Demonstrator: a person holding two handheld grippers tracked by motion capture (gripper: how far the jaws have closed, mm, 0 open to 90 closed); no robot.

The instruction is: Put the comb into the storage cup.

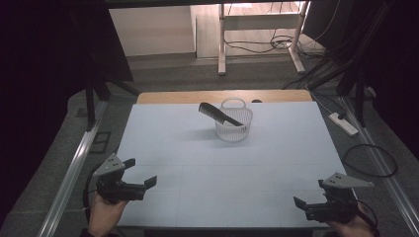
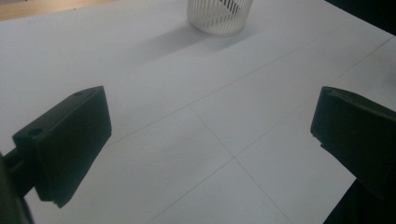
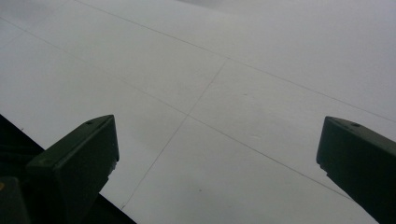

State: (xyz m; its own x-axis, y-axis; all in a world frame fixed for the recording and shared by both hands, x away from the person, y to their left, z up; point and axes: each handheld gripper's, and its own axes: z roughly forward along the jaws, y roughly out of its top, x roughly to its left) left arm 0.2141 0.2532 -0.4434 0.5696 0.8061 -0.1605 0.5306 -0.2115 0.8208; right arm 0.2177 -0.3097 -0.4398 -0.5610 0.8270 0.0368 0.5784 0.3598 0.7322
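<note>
A white slatted basket (image 1: 233,122) stands on the white table (image 1: 207,168) near its far edge. A black comb (image 1: 216,114) leans in it, its upper end sticking out to the left over the rim. In the left gripper view the basket (image 2: 220,17) stands far ahead, with dark comb teeth showing behind the slats. My left gripper (image 1: 140,172) is open over the table's near left corner, held in a hand, nothing between its jaws (image 2: 211,112). My right gripper (image 1: 311,193) is open at the near right corner, over bare table (image 3: 218,135).
A wooden strip (image 1: 222,96) borders the table's far edge. Metal rails (image 1: 74,168) run along both sides. On the floor to the right lie a white power strip (image 1: 344,124) and a looped black cable (image 1: 370,160). A desk frame (image 1: 257,29) stands behind.
</note>
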